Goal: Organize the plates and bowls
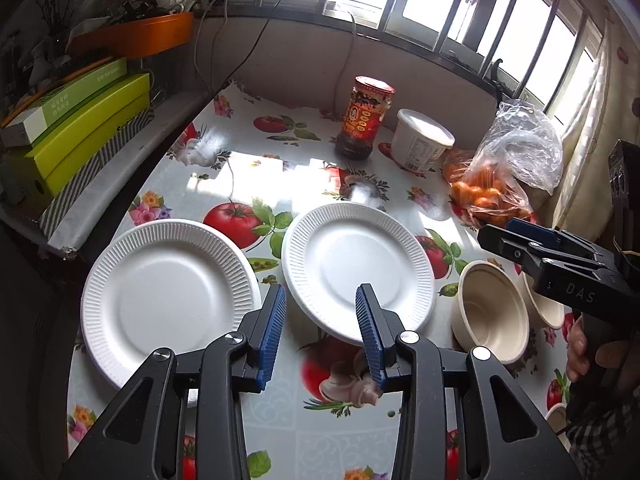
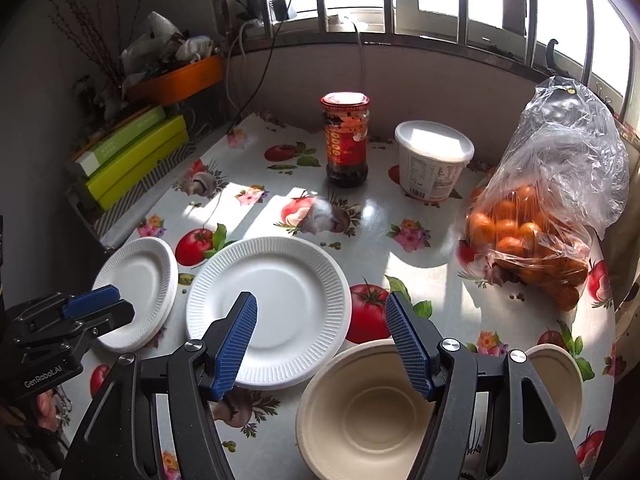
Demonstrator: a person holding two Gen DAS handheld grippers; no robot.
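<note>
The left gripper (image 1: 321, 300), jaws apart and empty, hovers between two white plates (image 1: 168, 300), while the right gripper (image 2: 322, 316), wide open and empty, hovers over a beige bowl (image 2: 360, 412).

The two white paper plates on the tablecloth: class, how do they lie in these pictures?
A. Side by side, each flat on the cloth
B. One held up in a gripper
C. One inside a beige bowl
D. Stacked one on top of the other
A: the left plate and the right plate lie next to each other on the cloth, neither gripped nor stacked.
</note>
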